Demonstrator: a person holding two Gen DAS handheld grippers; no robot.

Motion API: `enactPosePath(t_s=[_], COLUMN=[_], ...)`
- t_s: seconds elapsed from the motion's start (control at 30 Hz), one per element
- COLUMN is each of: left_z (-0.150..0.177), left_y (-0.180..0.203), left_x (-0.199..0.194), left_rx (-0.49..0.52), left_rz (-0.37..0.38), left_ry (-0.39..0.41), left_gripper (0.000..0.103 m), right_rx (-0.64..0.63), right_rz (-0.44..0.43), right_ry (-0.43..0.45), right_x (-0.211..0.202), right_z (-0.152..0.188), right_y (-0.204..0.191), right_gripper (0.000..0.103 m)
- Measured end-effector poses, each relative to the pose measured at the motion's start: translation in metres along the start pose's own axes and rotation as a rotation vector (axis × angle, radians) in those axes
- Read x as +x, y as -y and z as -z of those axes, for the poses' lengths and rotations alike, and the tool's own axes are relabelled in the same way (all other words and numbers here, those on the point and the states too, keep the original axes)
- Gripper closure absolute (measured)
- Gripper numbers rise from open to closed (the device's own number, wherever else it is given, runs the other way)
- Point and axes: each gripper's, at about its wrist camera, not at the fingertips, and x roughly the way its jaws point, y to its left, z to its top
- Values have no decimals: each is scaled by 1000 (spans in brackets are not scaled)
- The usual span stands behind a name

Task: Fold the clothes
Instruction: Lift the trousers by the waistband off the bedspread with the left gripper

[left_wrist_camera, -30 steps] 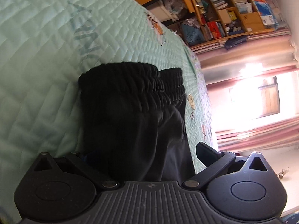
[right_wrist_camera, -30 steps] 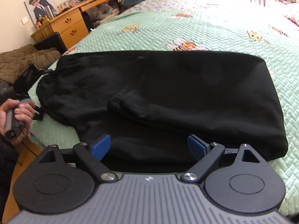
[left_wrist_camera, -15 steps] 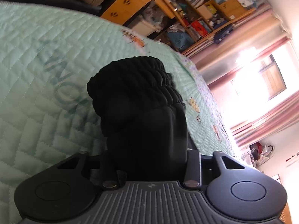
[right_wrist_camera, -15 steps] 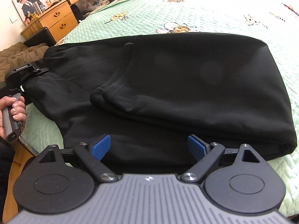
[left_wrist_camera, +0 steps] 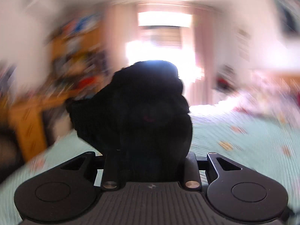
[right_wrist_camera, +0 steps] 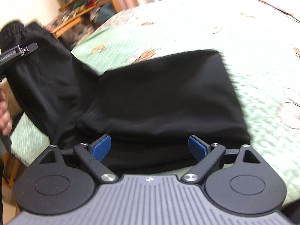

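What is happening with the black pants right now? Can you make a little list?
clothing: black pants, partly folded
surface: green quilted bed cover
left gripper: closing on the bunched waistband, lifted off the bed
right gripper: open, blue pads apart, over the pants' near edge, holding nothing
background: wooden shelves, blurred

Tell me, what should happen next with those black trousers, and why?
Probably carry the lifted waistband end across and lay it over the folded part. The left claw is closing on the black trousers, one end raised off the green quilt, while the open right claw hovers at the near edge.
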Motion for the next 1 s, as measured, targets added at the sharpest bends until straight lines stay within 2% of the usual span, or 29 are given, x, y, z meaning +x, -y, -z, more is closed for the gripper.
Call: enactPosePath(t_s=[0.1,0.2,0.23,0.3,0.4,0.5,0.63,0.8,0.87,0.93,0.97,1.0], left_z=[18,60,73,89,84,80,74,43,40,60,73,84], left_y=[82,142,152,158,151,159,171,176,184,210,224,235], left_x=[8,26,33,36,30,16,20,19,24,37,44,44], left_rx=[249,418,428,432,398,371,359,218,205,314,381,445], left_rz=[139,258,271,246,232,227,210,187,181,200,212,200], left_ry=[-60,-210,-274,-305,-290,-289,-292,-215,-215,-293,-339,-337], left_gripper=[72,72,72,71,70,69,69,71,70,57,55,54], right_rx=[101,224,264,323,361,392,372,362,383,403,413,423], right_rz=[24,51,61,84,116,112,80,67,78,84,86,89], right_ry=[34,46,47,53,64,58,62,77,86,88,88,88], right_x=[-19,-36,-42,-54,-65,-66,-63,-69,-73,-74,-75,-75], right_z=[1,10,14,24,39,45,44,42,41,42,42,42], right_y=[40,84,98,123,145,157,147,143,149,154,157,159], right_gripper=[13,13,13,13,13,13,13,13,13,13,13,13])
